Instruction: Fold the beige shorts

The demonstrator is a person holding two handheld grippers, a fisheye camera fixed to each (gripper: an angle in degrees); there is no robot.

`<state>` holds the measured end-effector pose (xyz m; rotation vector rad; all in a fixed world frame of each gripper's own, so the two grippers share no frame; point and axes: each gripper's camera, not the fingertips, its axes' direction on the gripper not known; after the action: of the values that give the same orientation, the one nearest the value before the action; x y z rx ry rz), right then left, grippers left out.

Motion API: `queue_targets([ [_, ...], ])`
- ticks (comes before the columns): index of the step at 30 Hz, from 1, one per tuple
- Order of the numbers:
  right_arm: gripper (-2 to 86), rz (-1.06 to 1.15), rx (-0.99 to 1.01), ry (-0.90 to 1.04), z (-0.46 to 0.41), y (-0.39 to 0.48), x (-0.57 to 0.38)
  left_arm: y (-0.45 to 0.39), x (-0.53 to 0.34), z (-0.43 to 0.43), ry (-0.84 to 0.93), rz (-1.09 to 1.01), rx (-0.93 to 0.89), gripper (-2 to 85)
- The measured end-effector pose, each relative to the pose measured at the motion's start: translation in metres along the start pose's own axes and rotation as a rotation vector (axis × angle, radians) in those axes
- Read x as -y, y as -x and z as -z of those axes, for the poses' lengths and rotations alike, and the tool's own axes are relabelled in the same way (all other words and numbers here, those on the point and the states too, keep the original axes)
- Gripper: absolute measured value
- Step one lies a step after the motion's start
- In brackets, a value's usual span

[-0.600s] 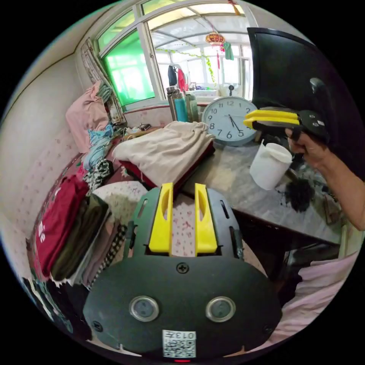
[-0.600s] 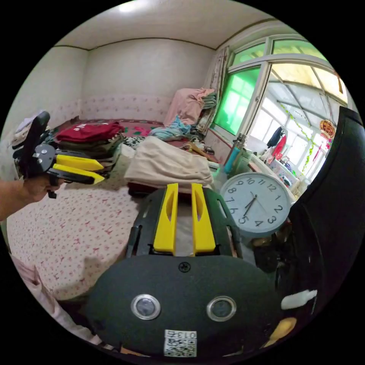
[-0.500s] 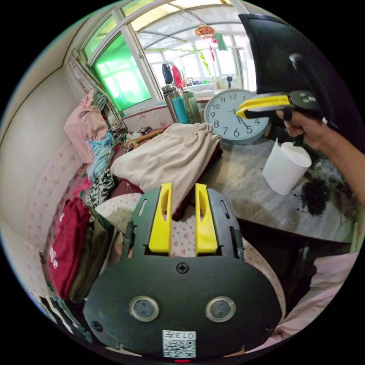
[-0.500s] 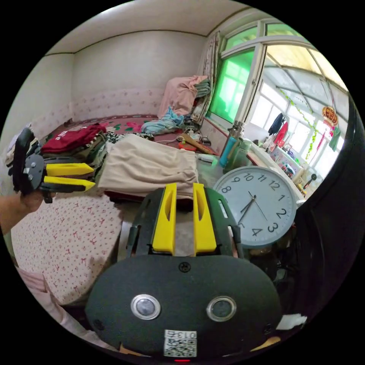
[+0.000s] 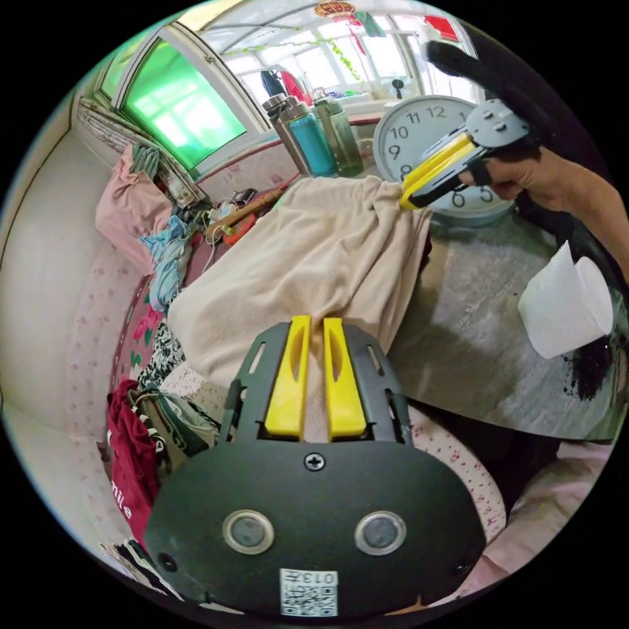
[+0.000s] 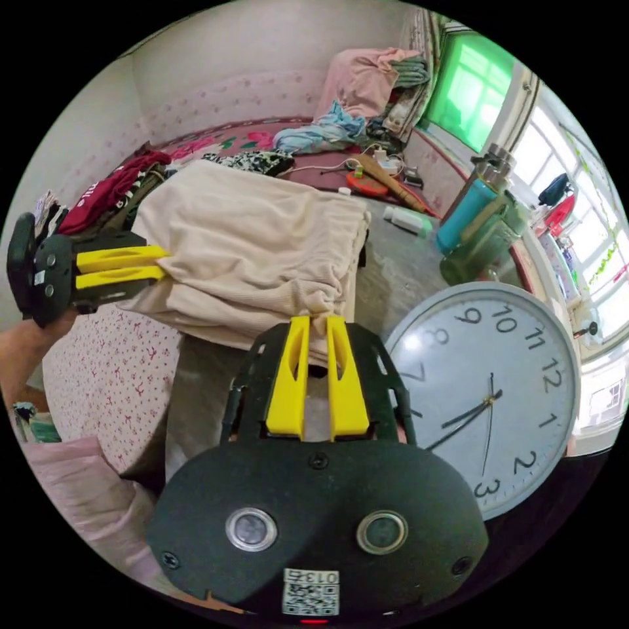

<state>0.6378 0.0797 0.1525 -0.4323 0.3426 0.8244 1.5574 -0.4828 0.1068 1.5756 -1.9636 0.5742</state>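
**Both claws pinching the shorts**

My left gripper [image 5: 312, 324] has its yellow jaws drawn nearly together on the near edge of the beige shorts [image 5: 314, 262], with cloth bunched between the tips. From the right gripper view I see it [image 6: 160, 265] coming in level from the side, jaws one above the other, biting a corner of the fabric, with the hand [image 6: 26, 341] behind it low at the frame's edge.

My right gripper [image 6: 318, 322] is likewise pressed onto the shorts [image 6: 255, 242], the cloth gathered at its tips. In the left gripper view it [image 5: 409, 196] slants downward to the far corner of the fabric, held by a hand [image 5: 524, 173] whose forearm reaches in from the side.

The shorts lie folded in a thick pile across the corner of a grey table [image 5: 478, 347], partly over the edge toward a bed with a dotted sheet [image 6: 98, 373]. A wall clock [image 6: 498, 386] leans just beside my right gripper, bottles [image 5: 314, 134] stand behind the shorts, and a white cup [image 5: 567, 308] sits on the table well apart. Stacked clothes [image 5: 141, 439] lie on the bed near my left gripper.
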Motion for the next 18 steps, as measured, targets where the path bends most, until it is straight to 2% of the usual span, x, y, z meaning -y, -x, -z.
queue_targets([
  [3, 2.3, 0.041, 0.008, 0.039, -0.005, 0.006, 0.012, 0.014, -0.015, 0.025, -0.065, 0.054, -0.029, 1.6],
  [5, 1.7, 0.092, 0.076, -0.073, 0.018, 0.012, 0.015, 0.029, -0.029, 0.053, -0.146, 0.115, -0.044, 1.1],
  [8, 1.1, 0.138, 0.222, -0.358, 0.091, 0.029, 0.019, 0.063, -0.067, 0.113, -0.319, 0.260, -0.025, 0.7],
  [12, 0.9, 0.267, 0.232, -0.638, 0.172, 0.077, 0.014, 0.124, -0.149, 0.192, -0.541, 0.509, -0.116, 0.4],
  [15, 0.8, 0.341, 0.271, -0.837, 0.235, 0.121, 0.005, 0.134, -0.206, 0.243, -0.698, 0.534, -0.170, 0.2],
  [18, 0.8, 0.430, 0.308, -1.040, 0.289, 0.168, -0.013, 0.129, -0.268, 0.312, -0.876, 0.507, -0.126, 0.3],
])
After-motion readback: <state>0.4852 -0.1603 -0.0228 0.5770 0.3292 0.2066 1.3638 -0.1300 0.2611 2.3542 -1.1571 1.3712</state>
